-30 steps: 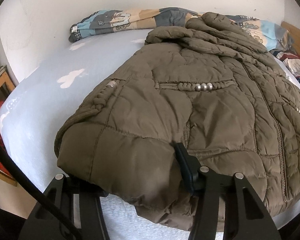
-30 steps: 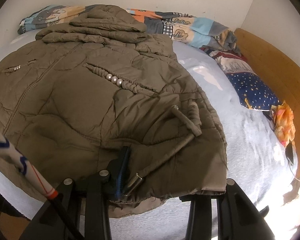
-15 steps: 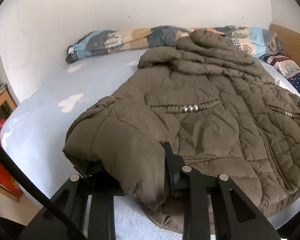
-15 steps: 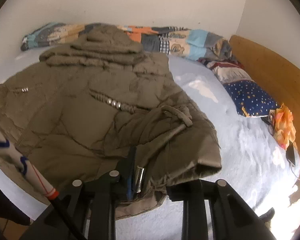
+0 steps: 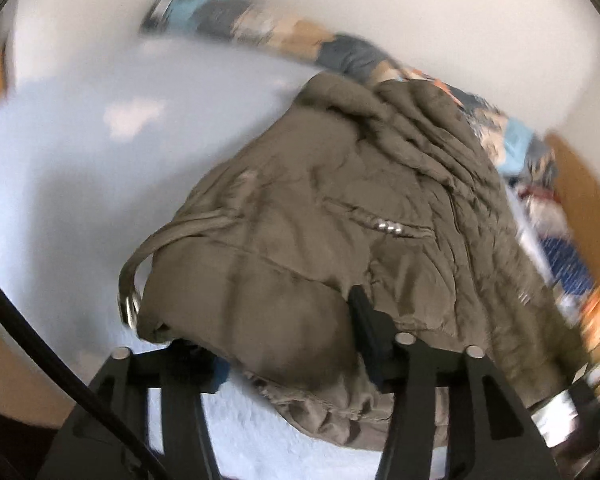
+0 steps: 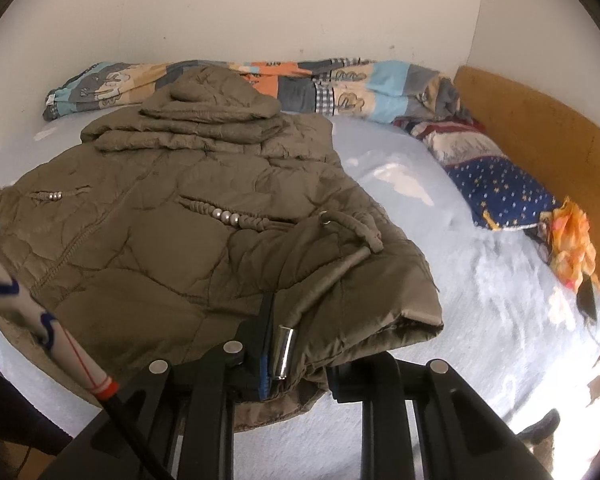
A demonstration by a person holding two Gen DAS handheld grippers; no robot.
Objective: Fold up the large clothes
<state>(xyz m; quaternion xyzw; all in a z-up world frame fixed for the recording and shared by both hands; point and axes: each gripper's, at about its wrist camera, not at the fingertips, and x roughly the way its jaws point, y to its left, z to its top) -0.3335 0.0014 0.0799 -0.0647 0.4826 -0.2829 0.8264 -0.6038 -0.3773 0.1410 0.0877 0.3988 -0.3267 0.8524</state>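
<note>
Step in hand: raising the jacket's hem corners ahead of the fold.

Left hand-held gripper (image 5: 288, 340) — lower centre of its frame. Its jaws are opening, with a thick bunch of the hem corner between them; the blur hides whether the pads press on it.

Right hand-held gripper (image 6: 296, 360) — lower centre of its frame. Set narrow, it pinches the other hem corner, beside a drawcord with a metal end cap (image 6: 283, 347).

Location: the jacket (image 6: 172, 232) lies spread on the bed (image 6: 480, 280), hood toward the wall at upper centre, hem at the bottom edge nearest the cameras.

Next move (a judgement): confirm the left hold, then carry both corners up-frame toward the hood at matched height, keeping the hem straight.

Appearance: olive-brown, quilted and puffy, with cord-trimmed pockets bearing silver beads. The padding is likely to spring back, so the fold should be pressed flat.
</note>
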